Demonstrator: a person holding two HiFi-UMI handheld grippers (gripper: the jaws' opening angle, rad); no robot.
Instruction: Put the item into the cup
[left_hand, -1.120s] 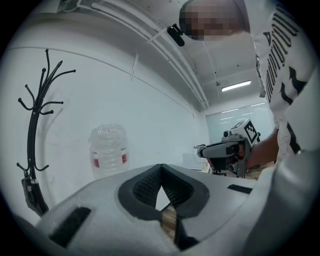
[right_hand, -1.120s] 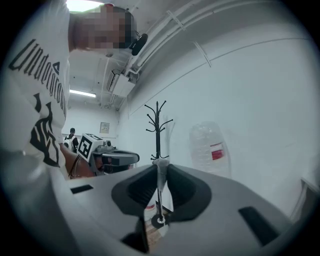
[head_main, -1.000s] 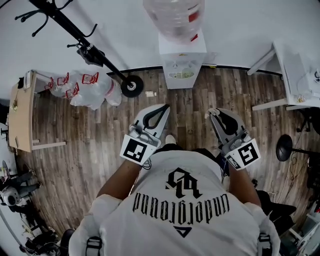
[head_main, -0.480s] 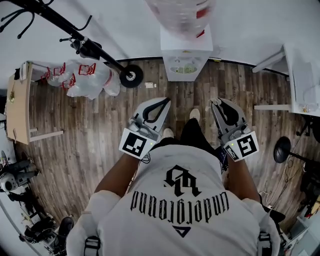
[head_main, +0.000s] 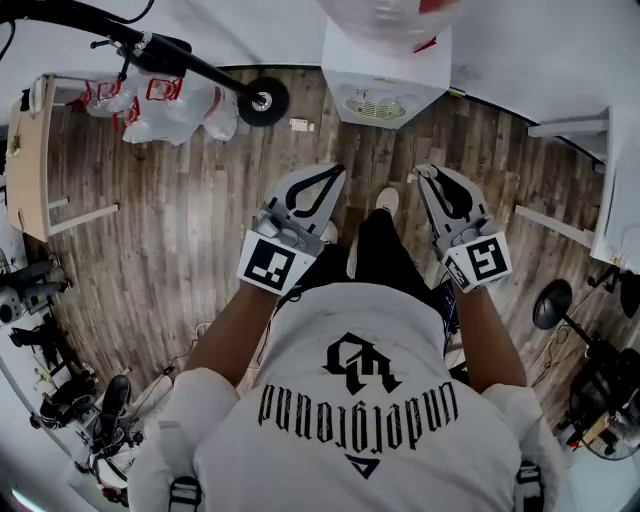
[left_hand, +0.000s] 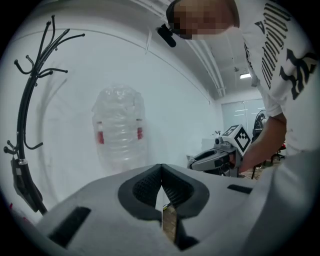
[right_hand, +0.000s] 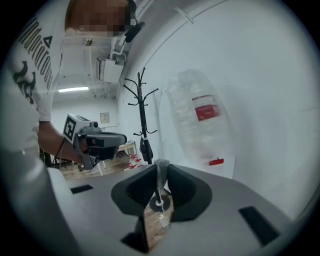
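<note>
My right gripper (head_main: 424, 172) is shut on a small pale item (right_hand: 161, 176), a thin strip pinched at the tips, with a tiny dark ring and tag (right_hand: 159, 205) hanging below it. In the right gripper view the jaws (right_hand: 161, 167) meet on that strip. My left gripper (head_main: 337, 168) is shut with nothing between its pads, the tips touching (left_hand: 161, 167). Both are held level in front of the person's chest, above a wooden floor. No cup shows in any view.
A white water dispenser (head_main: 385, 85) with a clear bottle (left_hand: 119, 127) stands straight ahead against the wall. A black coat rack (head_main: 265, 100) and white plastic bags (head_main: 160, 110) are at the left, beside a wooden table (head_main: 25, 150). A white desk (head_main: 610, 180) is at the right.
Both grippers have moved forward and lower towards the water dispenser. The head view has shifted with the person's step. Neither gripper's jaws visibly changed.
</note>
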